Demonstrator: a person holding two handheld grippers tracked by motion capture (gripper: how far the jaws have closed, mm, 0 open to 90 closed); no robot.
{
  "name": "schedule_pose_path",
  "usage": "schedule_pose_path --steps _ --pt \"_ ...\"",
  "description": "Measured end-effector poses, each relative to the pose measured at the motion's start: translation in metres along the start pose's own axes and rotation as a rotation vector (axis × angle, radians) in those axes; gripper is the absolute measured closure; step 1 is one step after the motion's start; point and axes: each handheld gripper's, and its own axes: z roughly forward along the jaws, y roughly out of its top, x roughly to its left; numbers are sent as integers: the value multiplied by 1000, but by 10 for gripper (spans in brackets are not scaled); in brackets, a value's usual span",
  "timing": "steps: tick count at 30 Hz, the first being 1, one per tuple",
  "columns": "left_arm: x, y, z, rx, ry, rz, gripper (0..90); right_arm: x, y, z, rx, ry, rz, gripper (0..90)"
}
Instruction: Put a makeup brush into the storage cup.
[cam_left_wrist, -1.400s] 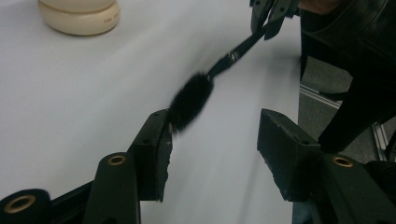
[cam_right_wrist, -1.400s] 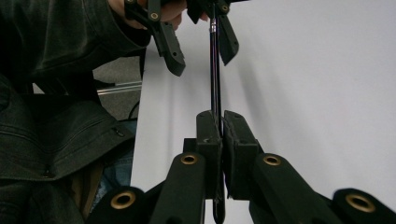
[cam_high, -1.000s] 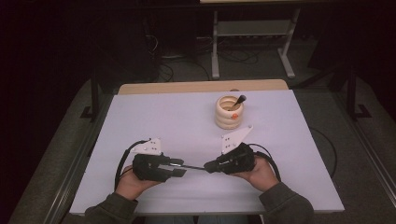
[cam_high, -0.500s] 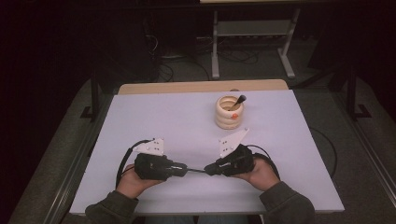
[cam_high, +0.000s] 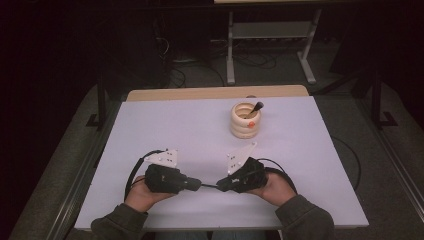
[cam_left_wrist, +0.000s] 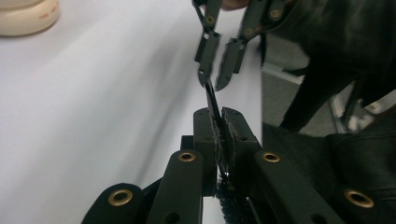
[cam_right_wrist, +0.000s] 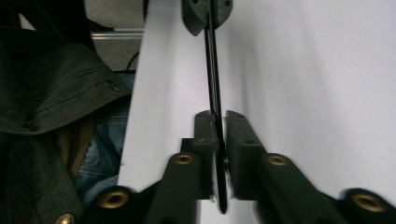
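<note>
While the left tool (cam_high: 196, 185) pinches one end of the thin black stick (cam_left_wrist: 211, 99) just above the bench (cam_high: 170, 125) and the right tool (cam_high: 222, 186) has just been loosening around the other end, the stick could droop or twist loose if that single grip is off-centre.

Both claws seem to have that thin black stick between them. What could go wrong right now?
1. The left claw, whose jaws have just been closing, pinches the thin black stick only near one end, so it may swivel or sag.
2. The right claw has just been opening with the stick between its jaws; pulling away crookedly could drag it out onto the table.
</note>
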Motion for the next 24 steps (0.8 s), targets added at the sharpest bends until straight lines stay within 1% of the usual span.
schedule_pose_path --steps 1,2,3,4,5,6,9,10,11,12,13,14,15,16,17,18,20,21,23,24 --pt "-2 1 1 6 7 -4 852 -1 2 2 20 3 8 669" --pt "-2 2 1 27 13 2 852 1 4 4 40 -3 10 667" --pt "-3 3 3 41 26 9 852 2 7 7 57 -24 -9 668" --pt "-4 4 4 53 33 12 852 4 10 10 77 -31 -16 671" --pt "-5 6 5 58 35 19 852 6 14 13 94 -34 -19 679" --pt "-6 7 5 65 33 23 852 7 17 15 105 -39 -33 689" --pt "-7 8 7 73 34 37 852 9 24 20 113 -44 -44 737" --pt "-7 8 7 66 31 31 852 9 25 22 114 -41 -44 766" --pt "-7 9 7 65 30 37 852 10 25 24 116 -39 -44 814" --pt "-7 8 6 71 28 43 852 10 25 25 119 -36 -48 825" --pt "-6 8 6 67 25 42 849 10 25 26 117 -32 -47 834" --pt "-6 8 5 59 38 39 830 11 24 27 114 -24 -50 845" --pt "-5 7 4 43 32 19 771 12 24 27 104 -20 -52 846" --pt "-4 6 2 41 38 8 697 11 22 27 90 -20 -47 847" --pt "-4 5 0 34 44 -5 651 10 20 27 74 -14 -39 847" --pt "-4 4 -1 26 45 -17 643 9 18 26 64 -18 -30 848" --pt "-2 3 -3 17 54 -22 621 8 13 24 43 -24 -8 848" --pt "-1 2 -4 16 57 -27 609 7 11 23 33 -19 -1 848" --pt "-1 2 -5 5 55 -39 608 7 8 22 13 -23 11 848" --pt "-1 2 -4 2 55 -36 613 6 6 21 -4 -22 21 847"
